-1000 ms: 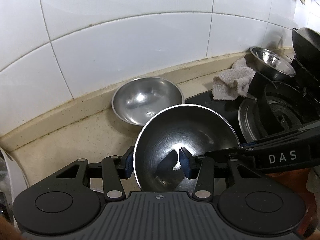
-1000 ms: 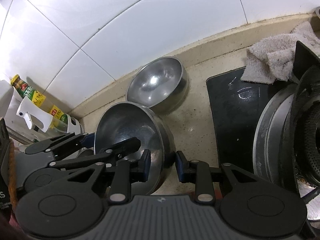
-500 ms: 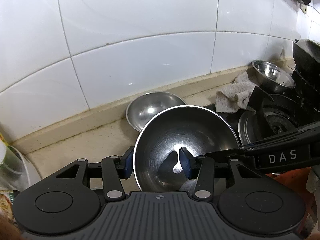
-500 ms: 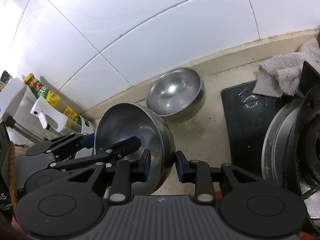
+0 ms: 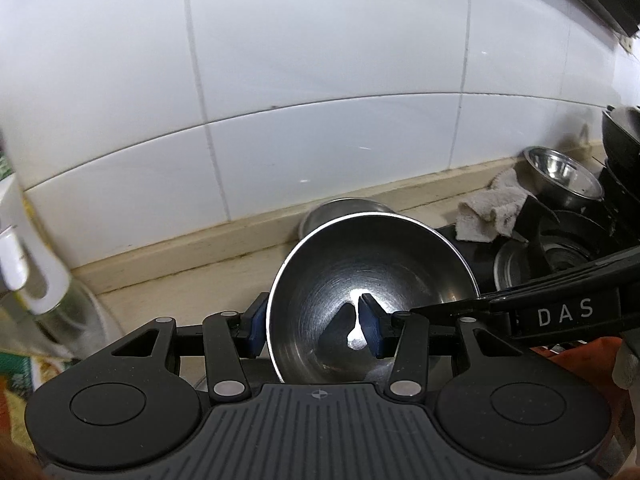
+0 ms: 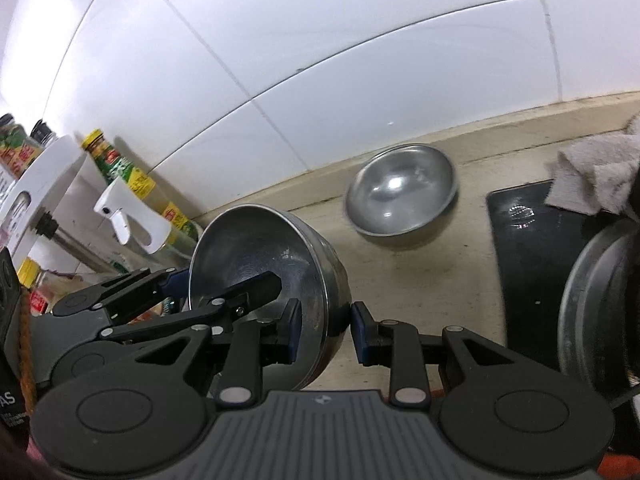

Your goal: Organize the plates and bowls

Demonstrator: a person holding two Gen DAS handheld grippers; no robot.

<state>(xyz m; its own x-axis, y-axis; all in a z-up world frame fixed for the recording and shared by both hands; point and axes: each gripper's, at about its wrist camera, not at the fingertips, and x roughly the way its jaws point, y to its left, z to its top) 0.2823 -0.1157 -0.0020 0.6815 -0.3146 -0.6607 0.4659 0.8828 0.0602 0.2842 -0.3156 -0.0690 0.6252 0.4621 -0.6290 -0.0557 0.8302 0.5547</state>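
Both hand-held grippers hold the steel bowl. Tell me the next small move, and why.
Probably carry the large round stainless steel bowl toward the smaller shiny steel bowl by the white tiled wall and lower it there. The left hand-held gripper and right hand-held gripper each clamp its rim, it is tilted off the beige counter, and the smaller bowl sits empty.

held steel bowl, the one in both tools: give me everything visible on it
The held steel bowl is round, deep and thin-walled, of brushed, scuffed metal with a bright rolled rim. It is empty. It is tipped on edge, with its opening toward the left tool. The left tool clamps its rim on one side, one pad inside and one outside; the right tool clamps the wall on the opposite side in the same way. It looks lifted clear of the beige counter. A second steel bowl sits apart behind it, by the wall.
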